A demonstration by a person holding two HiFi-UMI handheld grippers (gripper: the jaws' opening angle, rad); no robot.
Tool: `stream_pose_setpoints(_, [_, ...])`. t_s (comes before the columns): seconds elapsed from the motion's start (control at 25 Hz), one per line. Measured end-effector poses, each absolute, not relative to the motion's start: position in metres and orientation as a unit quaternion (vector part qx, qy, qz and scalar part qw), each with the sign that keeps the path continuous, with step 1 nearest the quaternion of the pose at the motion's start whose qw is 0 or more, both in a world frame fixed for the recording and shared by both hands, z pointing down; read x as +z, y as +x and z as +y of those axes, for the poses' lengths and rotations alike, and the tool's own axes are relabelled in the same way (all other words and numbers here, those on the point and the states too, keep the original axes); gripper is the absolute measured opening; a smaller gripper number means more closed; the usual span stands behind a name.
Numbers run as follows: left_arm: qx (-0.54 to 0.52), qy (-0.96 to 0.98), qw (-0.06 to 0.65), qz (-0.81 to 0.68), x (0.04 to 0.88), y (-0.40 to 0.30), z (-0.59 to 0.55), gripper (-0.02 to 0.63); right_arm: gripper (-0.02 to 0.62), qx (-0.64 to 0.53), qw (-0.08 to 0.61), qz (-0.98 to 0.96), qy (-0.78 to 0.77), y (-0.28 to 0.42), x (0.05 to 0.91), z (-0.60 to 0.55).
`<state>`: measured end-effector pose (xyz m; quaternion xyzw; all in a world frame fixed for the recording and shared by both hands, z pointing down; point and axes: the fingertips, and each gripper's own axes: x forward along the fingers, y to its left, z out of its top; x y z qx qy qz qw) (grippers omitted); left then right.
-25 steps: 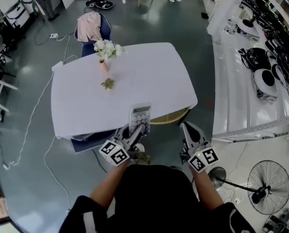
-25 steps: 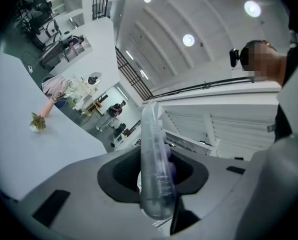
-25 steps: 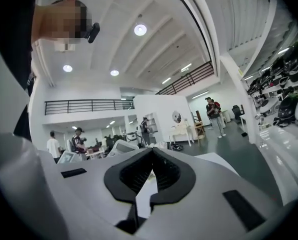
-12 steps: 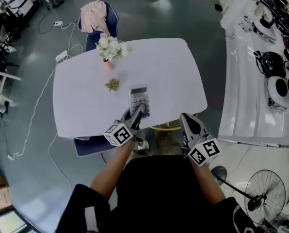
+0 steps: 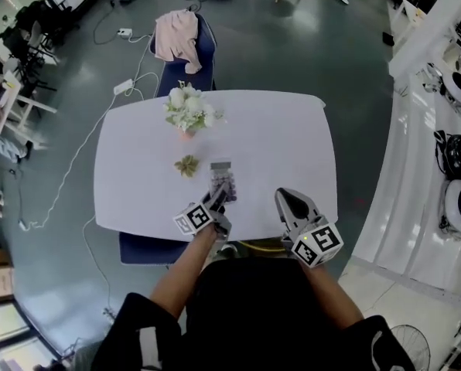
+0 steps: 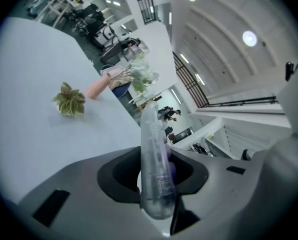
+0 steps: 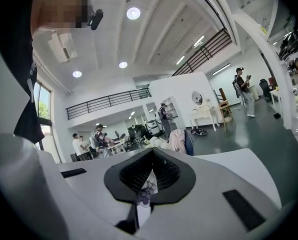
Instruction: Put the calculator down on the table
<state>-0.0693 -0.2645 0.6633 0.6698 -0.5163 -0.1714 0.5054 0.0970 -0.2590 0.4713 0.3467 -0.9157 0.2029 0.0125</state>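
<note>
The left tool (image 5: pixel 223 195), pinching the calculator (image 5: pixel 221 176), is sinking in from the near edge over the tabletop (image 5: pixel 285 137), nearing set-down, while the right tool (image 5: pixel 288 198) is riding pressed together.

No text, number or brand is showing legibly anywhere. The calculator (image 5: pixel 221 180) is showing its keys too small to read. The left cube (image 5: pixel 194 219) and right cube (image 5: pixel 317 243) are carrying only black-and-white square patterns, no letters.

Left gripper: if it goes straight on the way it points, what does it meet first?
Probably bare table, calculator tip first; the plant and vase seem just left of its line.
</note>
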Motion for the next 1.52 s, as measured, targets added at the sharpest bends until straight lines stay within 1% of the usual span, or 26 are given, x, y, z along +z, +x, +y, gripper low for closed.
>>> stream_pose_setpoints(0.16, [-0.190,0.642,0.533,-0.518,0.702,-0.061,-0.305,0.129,-0.002,0.232,0.054,-0.917,0.321,0.101,0.520,-0.282])
stream_pose_setpoints(0.44, [-0.174,0.597,0.580,-0.527,0.774,-0.050,-0.347,0.129,-0.002,0.271,0.090,-0.912,0.294,0.108,0.565,-0.305])
stream_pose_setpoints(0.72, [-0.187,0.537,0.609,-0.553,0.818,-0.056,-0.357,0.129,-0.002,0.294,0.107,-0.900,0.304,0.135,0.588,-0.328])
stream_pose_setpoints(0.96, [-0.150,0.524,0.619,-0.566,0.832,-0.054,-0.353,0.130,-0.002,0.302,0.115,-0.894,0.311,0.156,0.600,-0.342])
stream_pose_setpoints(1.04, [-0.129,0.518,0.618,-0.577,0.836,-0.054,-0.350,0.149,-0.002,0.301,0.113,-0.894,0.313,0.159,0.600,-0.347])
stream_pose_setpoints(1.08, [-0.119,0.517,0.615,-0.583,0.836,-0.055,-0.350,0.171,-0.002,0.300,0.111,-0.894,0.314,0.160,0.598,-0.350])
stream_pose_setpoints(1.16, [-0.093,0.515,0.606,-0.599,0.836,-0.057,-0.349,0.237,-0.002,0.299,0.104,-0.894,0.317,0.161,0.595,-0.356])
stream_pose_setpoints(1.2, [-0.077,0.513,0.599,-0.609,0.836,-0.058,-0.348,0.252,-0.002,0.300,0.099,-0.894,0.318,0.162,0.595,-0.358])
stream_pose_setpoints(1.28, [-0.045,0.510,0.586,-0.628,0.836,-0.061,-0.346,0.259,-0.002,0.298,0.097,-0.895,0.318,0.164,0.594,-0.359])
stream_pose_setpoints(1.44, [0.019,0.512,0.562,-0.649,0.837,-0.065,-0.341,0.287,-0.002,0.263,0.116,-0.903,0.320,0.168,0.594,-0.357])
stream_pose_setpoints(1.52, [0.055,0.513,0.555,-0.653,0.839,-0.066,-0.339,0.304,-0.002,0.245,0.111,-0.904,0.332,0.175,0.593,-0.358])
